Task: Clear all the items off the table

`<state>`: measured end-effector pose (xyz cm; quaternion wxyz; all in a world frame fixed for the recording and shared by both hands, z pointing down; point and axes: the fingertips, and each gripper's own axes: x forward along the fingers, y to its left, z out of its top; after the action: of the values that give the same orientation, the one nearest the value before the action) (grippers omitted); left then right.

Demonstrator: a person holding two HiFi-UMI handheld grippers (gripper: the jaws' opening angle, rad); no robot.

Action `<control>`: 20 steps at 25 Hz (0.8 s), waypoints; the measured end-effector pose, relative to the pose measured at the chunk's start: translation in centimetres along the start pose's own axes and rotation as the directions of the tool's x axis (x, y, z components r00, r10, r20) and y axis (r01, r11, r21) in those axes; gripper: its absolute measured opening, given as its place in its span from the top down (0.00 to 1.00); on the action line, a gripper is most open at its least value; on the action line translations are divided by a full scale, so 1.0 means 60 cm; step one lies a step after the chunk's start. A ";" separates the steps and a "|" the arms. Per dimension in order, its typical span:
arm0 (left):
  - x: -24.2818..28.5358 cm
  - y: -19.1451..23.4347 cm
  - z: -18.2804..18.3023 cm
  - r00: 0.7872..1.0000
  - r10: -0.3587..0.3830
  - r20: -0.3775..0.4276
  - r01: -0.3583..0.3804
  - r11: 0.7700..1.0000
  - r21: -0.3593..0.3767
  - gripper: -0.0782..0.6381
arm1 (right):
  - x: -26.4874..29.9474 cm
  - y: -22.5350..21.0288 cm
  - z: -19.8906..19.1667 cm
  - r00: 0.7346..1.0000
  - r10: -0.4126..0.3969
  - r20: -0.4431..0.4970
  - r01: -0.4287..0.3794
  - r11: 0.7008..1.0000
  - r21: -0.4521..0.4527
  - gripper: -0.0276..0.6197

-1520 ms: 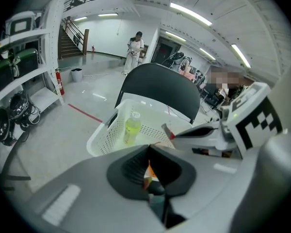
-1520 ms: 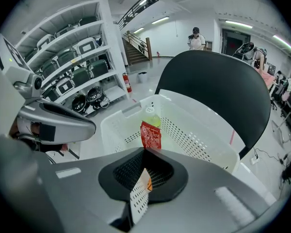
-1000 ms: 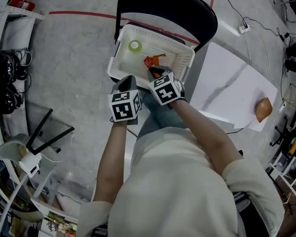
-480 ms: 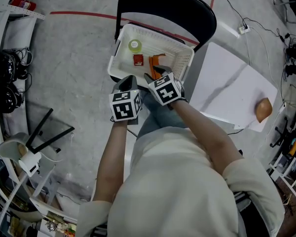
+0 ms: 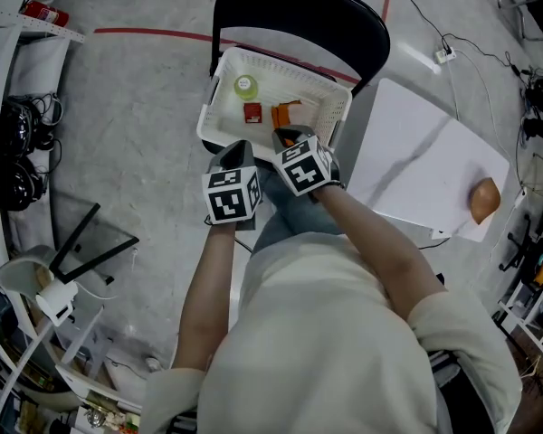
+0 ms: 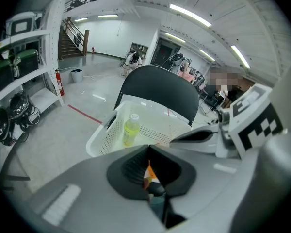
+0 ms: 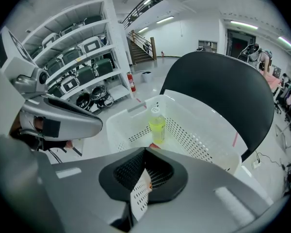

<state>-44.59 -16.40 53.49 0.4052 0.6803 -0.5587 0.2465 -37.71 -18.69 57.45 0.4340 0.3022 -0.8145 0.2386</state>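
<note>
The one thing left on the white tabletop (image 5: 416,152) is a brown egg-shaped object (image 5: 482,200), sitting close to the table's right-hand edge near the nearer corner, well apart from both grippers. It is too small here to say what it is. By its look it should be light and rounded, with no flat face to steady it, so it may roll or squirt out of a pinch. Whether it is hard or soft I cannot tell, so a gentle squeeze seems wise. Its long axis appears to run roughly along that right-hand edge, with neither end clearly the pointed one. The best hold is probably across the short axis at its widest part. The left gripper (image 5: 234,149) has its jaws pressed together with nothing between them. The right gripper (image 5: 286,135) has just been closing and is likewise together and empty. Both hang over the near rim of the white perforated plastic basket (image 5: 281,64) on the black chair (image 5: 299,7). In the basket a yellow-green bottle (image 5: 244,85) stands upright near the far left corner, beside a small red box (image 5: 252,111) and an orange packet (image 5: 285,113).
</note>
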 end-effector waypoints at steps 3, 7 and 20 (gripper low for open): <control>-0.003 -0.005 0.000 1.000 -0.002 0.007 0.002 1.000 0.006 0.88 | -0.006 0.001 -0.004 1.000 0.006 0.001 -0.006 1.000 0.013 0.96; -0.010 -0.015 -0.001 1.000 -0.003 0.017 0.003 1.000 0.013 0.88 | -0.018 -0.002 -0.011 1.000 -0.009 0.010 0.009 1.000 0.009 0.96; -0.039 -0.050 -0.017 0.999 -0.025 0.038 0.024 0.999 0.040 0.88 | -0.055 0.005 -0.024 0.998 -0.026 0.054 0.025 1.000 0.013 0.96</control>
<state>-42.16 -14.14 51.38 0.3837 0.6997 -0.5530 0.2393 -35.67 -16.58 55.33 0.4130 0.3216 -0.8205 0.2298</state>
